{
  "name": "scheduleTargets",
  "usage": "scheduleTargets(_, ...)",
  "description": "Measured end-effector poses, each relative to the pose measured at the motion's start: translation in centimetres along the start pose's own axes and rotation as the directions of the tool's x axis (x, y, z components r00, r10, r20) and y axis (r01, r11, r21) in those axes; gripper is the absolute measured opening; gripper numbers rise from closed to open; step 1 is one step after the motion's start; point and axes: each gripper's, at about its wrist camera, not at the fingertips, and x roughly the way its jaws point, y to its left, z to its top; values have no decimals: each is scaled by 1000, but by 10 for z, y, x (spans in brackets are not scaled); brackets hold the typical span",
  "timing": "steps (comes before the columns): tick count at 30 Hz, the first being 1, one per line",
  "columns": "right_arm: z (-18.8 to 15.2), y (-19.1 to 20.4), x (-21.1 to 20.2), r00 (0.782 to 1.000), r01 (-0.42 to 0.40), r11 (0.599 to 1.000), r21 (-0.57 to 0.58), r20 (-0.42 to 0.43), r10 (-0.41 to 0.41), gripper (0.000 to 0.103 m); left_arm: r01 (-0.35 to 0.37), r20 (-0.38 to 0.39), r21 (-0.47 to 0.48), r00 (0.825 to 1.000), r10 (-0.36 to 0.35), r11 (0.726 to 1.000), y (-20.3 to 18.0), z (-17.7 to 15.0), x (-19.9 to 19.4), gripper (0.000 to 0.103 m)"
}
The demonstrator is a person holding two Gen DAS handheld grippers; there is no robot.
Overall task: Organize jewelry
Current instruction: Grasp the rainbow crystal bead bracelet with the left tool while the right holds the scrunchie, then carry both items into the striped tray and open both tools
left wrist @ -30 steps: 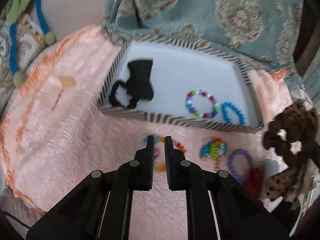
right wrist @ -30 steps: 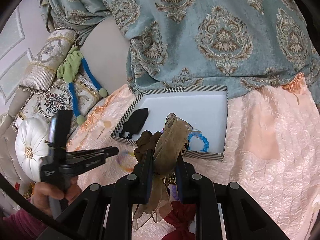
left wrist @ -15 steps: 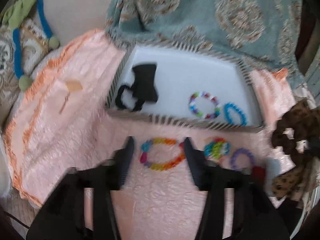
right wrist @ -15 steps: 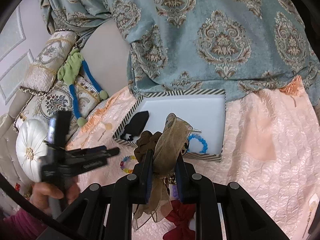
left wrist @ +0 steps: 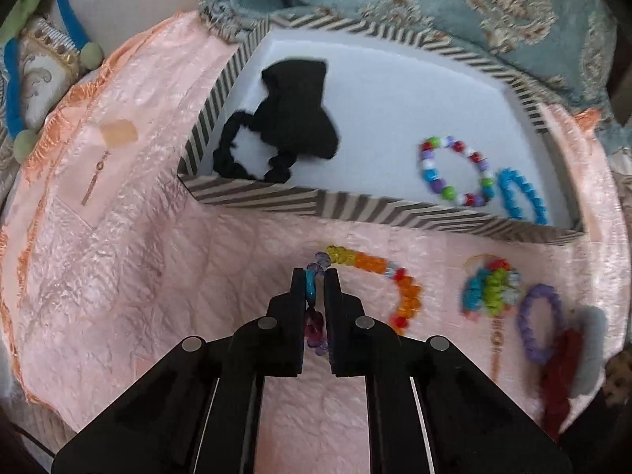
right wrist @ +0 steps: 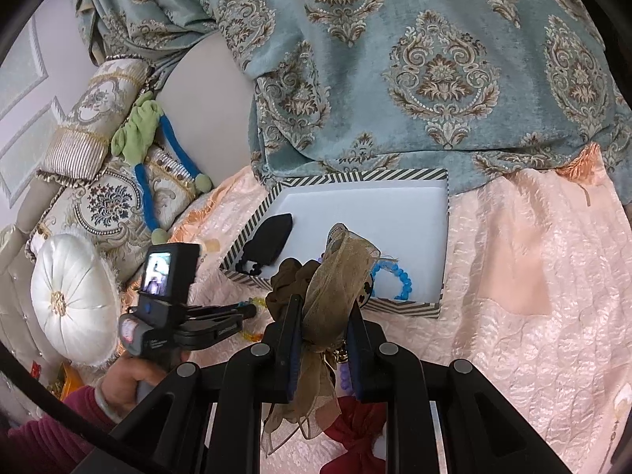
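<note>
The left claw (left wrist: pixel 315 281) pinched the light, floppy rainbow bead bracelet (left wrist: pixel 379 276) by its strand, while the right claw (right wrist: pixel 323 308) clamped a soft scrunchie (right wrist: pixel 335 272).

A: How many pieces inside the striped tray (left wrist: pixel 252 193)?
B: Three: one black scrunchie (left wrist: pixel 292 118) and two bead bracelets (left wrist: pixel 454 170).
A: And just outside the tray's near wall?
B: Three bead pieces, one red bow (left wrist: pixel 561 375)

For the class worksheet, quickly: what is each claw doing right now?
Left claw: shut on the rainbow bracelet.
Right claw: shut on the bow.
</note>
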Motion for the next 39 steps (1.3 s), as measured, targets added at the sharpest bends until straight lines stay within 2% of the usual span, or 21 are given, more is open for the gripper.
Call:
scheduleTargets(3,2,0,-2,1000,-4,1000,-1,8,4,18,44,47,7,998,-44,999,-5,0,-30,7)
scheduleTargets(8,10,2,-10,999,-1,1000,-6,32,1,18,69,129,42,989,-73,997,-19,7,-77,7)
scheduleTargets(12,17,1,-16,999,16,1000,-12,48,-15,18,66,182,72,980,-78,995,-29,17,-104,7)
scheduleTargets(16,24,-2,-18,998,25,1000,-10,58,-24,19,43,224,61,973,-56,997,-35,33,-119,7)
scheduleTargets(25,41,-8,-8,997,40,999,-13,59,-40,19,2,263,77,965,-22,997,-53,63,-118,7)
scheduleTargets(39,77,-40,57,998,55,998,-10,-10,-55,19,-64,225,97,974,41,993,-65,106,-60,7)
